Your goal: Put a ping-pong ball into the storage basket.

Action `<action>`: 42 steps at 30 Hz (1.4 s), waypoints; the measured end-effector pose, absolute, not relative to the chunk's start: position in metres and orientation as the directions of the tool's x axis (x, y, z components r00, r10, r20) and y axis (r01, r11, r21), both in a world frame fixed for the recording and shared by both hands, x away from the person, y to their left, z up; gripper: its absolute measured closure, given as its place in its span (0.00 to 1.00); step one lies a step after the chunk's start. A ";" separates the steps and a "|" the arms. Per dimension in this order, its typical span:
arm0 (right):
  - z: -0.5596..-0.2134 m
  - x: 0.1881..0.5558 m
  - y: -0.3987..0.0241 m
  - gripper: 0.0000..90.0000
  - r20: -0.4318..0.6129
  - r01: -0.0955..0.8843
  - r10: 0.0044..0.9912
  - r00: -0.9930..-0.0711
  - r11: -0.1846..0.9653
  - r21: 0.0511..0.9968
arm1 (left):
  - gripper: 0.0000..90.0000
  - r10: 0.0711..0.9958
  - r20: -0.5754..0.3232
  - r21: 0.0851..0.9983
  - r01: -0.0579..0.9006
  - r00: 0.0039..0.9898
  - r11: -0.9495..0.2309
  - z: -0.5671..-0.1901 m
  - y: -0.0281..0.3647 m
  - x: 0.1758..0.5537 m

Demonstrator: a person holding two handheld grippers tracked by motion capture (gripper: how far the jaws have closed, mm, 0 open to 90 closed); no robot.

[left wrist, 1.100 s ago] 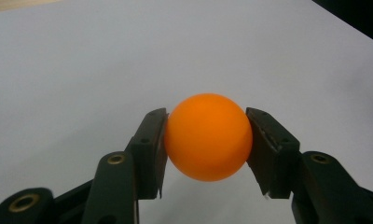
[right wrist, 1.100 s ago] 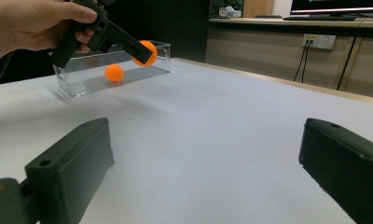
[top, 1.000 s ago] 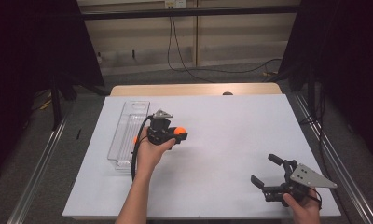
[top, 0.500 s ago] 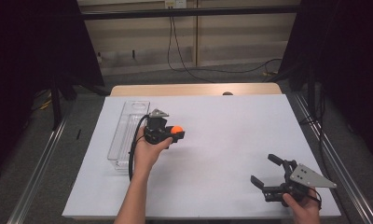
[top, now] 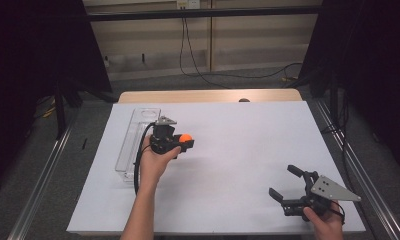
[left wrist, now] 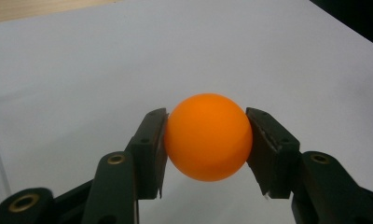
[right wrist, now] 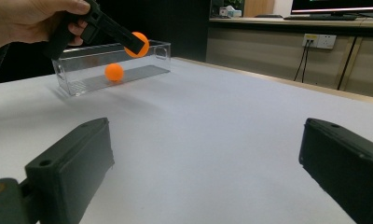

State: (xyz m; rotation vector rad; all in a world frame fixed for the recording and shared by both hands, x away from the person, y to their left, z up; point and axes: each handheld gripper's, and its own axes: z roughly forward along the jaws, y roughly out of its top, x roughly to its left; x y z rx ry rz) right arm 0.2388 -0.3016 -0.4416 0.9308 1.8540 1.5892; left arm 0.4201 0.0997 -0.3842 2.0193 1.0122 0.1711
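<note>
An orange ball (left wrist: 208,136) is pinched between the two black jaws of my left gripper (left wrist: 207,144), which is shut on it. From above, that gripper (top: 187,142) hovers over the white table just right of a clear plastic box (top: 133,145), with the ball (top: 186,137) at its tip. In the right gripper view the held ball (right wrist: 138,44) hangs beside the box (right wrist: 82,81), and a second orange ball (right wrist: 114,72) lies inside it. My right gripper (top: 282,180) rests near the front right corner, jaws wide apart with nothing between them (right wrist: 208,172).
A white sheet (top: 248,135) covers the table, with a wooden strip (top: 208,96) along its far edge. Metal rails run down both sides. Cables lie on the floor beyond the table.
My left gripper has drifted slightly left toward the clear box, still holding the orange ball. The right gripper has stayed where it was.
</note>
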 end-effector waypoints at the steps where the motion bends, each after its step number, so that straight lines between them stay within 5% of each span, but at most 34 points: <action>1: -0.442 0.239 -0.302 0.02 0.046 0.165 0.778 -0.627 0.074 0.984 | 0.57 0.711 -0.232 0.741 0.594 0.664 -0.313 -0.384 0.101 0.420; 42: -0.441 0.239 -0.302 0.02 0.045 0.163 0.778 -0.627 0.074 0.984 | 0.57 0.755 -0.231 0.755 0.602 0.614 -0.258 -0.375 0.126 0.419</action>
